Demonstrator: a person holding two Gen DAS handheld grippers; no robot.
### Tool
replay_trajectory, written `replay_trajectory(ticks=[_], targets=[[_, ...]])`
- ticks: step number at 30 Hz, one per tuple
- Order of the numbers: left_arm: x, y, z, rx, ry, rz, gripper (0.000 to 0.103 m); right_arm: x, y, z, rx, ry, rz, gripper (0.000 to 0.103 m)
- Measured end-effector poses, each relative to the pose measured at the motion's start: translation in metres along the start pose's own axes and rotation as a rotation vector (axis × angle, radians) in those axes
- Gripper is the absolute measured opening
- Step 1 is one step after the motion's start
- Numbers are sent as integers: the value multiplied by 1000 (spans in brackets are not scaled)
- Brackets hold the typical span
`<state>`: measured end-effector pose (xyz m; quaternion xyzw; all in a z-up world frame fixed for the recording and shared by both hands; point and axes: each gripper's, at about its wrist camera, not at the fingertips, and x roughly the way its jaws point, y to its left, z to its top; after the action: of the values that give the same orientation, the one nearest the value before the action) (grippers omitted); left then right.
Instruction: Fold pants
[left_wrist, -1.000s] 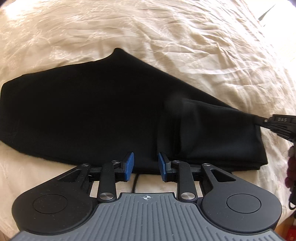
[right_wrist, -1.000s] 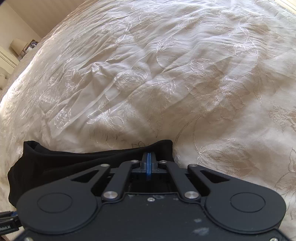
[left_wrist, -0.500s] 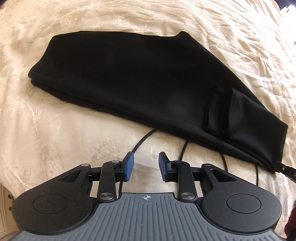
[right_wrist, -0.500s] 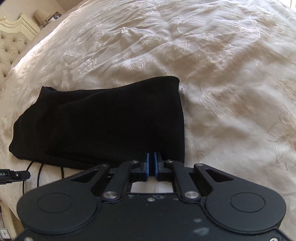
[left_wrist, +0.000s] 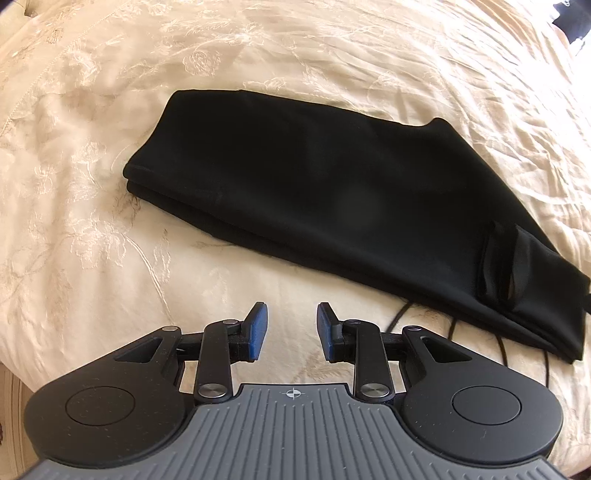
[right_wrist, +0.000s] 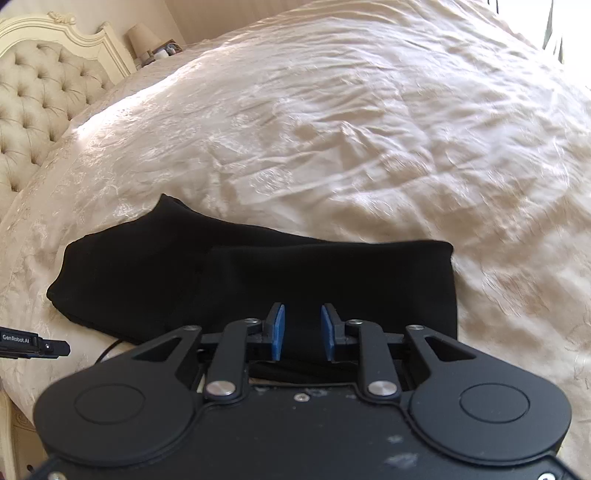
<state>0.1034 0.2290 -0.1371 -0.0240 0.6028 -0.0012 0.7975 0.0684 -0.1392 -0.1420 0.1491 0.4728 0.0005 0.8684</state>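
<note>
Where the cream embroidered bedspread (left_wrist: 92, 221) covers the bed, the folded black pants (left_wrist: 332, 206) lie flat as a long tapering bundle, their long axis running in the left wrist view from a blunt folded end at upper left to a narrower end with a pocket flap (left_wrist: 509, 258) at lower right. The left gripper (left_wrist: 291, 330) hovers just short of the pants' near edge, its blue pads apart with only bedspread between them. The right gripper (right_wrist: 303, 332) sits over the pants' near right part, jaws opening, pads off the cloth; a tufted headboard (right_wrist: 40, 92) stands far left.
</note>
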Motion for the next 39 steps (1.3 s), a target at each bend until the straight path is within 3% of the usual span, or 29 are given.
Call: replay_trajectory(ticks=[6,10,11,14,16,20,26,35,38,39], targets=[[1,34,20,44,-50,5,28,8,69,10,-12,-52,-76,29],[5,54,37,82,-75,8,29,29,106,18,-19,-25,-31,29],[7,59,43,100,-77,11,29,38,114,22,-24,9,-18,27],[12,69,57,157,-91,20,28,69,136,31,-24,87,-27,9],[15,76,68,198,-95,9,29,88,148,39,-27,91,-58,7],[24,90,87,248,-95,-2,29,119,155,60,24,87,-74,6],[42,109,108,222,-66,-34,29,157,162,82,103,91,-113,7],[68,119,113,251,-10,-75,29,152,168,40,156,185,-123,7],[75,123,113,262,-4,-103,43,143,174,21,166,221,-115,7],[79,123,113,268,0,-102,55,140,178,14,166,232,-113,7]])
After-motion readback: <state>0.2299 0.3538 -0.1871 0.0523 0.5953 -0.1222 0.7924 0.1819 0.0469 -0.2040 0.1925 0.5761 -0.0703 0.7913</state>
